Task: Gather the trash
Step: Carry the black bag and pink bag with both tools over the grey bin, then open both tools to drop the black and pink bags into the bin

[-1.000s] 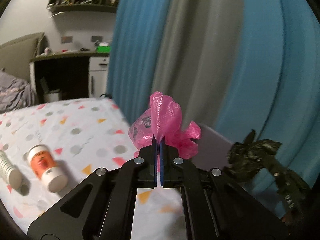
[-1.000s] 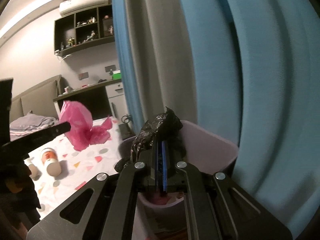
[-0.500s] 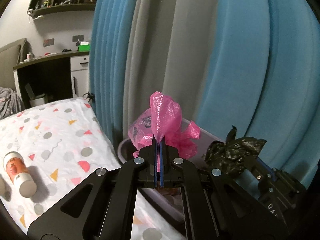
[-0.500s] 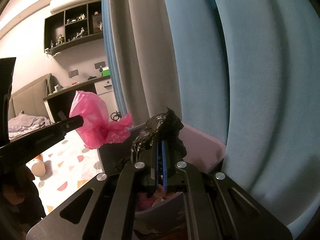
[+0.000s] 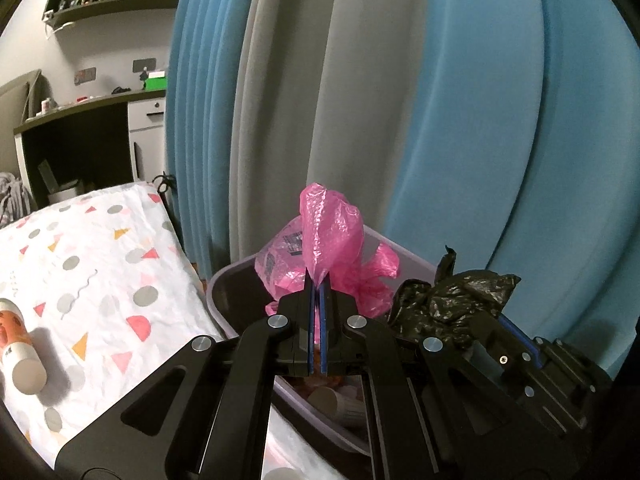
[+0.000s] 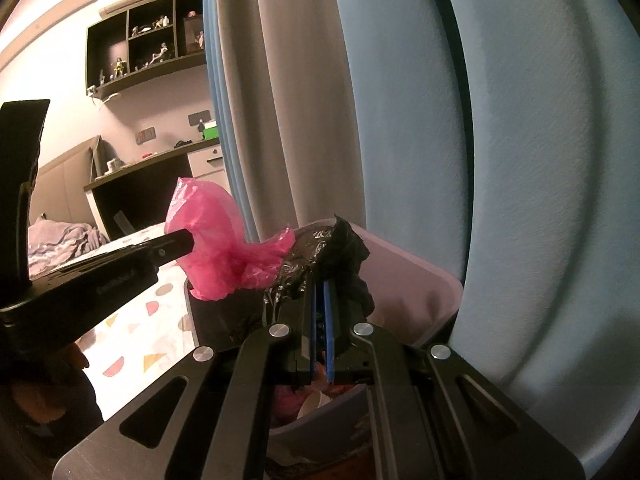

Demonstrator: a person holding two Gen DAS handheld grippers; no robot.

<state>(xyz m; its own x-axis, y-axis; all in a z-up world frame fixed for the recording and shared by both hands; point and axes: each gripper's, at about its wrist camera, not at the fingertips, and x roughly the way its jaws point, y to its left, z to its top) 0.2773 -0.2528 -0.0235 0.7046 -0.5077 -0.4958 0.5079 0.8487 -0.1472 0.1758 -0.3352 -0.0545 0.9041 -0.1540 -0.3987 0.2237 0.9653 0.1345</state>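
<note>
We see the left gripper (image 5: pixel 318 288) with its jaws pressed together on a crumpled pink plastic bag (image 5: pixel 328 240). The bag rises from between the blue pads and spills forward and to the right of the tips. It hangs over the open lilac bin (image 5: pixel 224 280), above the near-left part of the opening.

The right gripper (image 6: pixel 320 284) is likewise clamped tight, on a crumpled black plastic bag (image 6: pixel 332 252) bunched over and around its fingertips. That bag also sits over the bin (image 6: pixel 416 280); in the right wrist view the pink bag (image 6: pixel 212 240) lies just to its left, the two nearly touching.

Inside the bin, below both grippers, we note other scraps. The bin stands between the patterned bed (image 5: pixel 100 272) and the blue-grey curtain (image 5: pixel 460 120). A small bottle (image 5: pixel 16 344) lies on the bed, well apart from the grippers.
</note>
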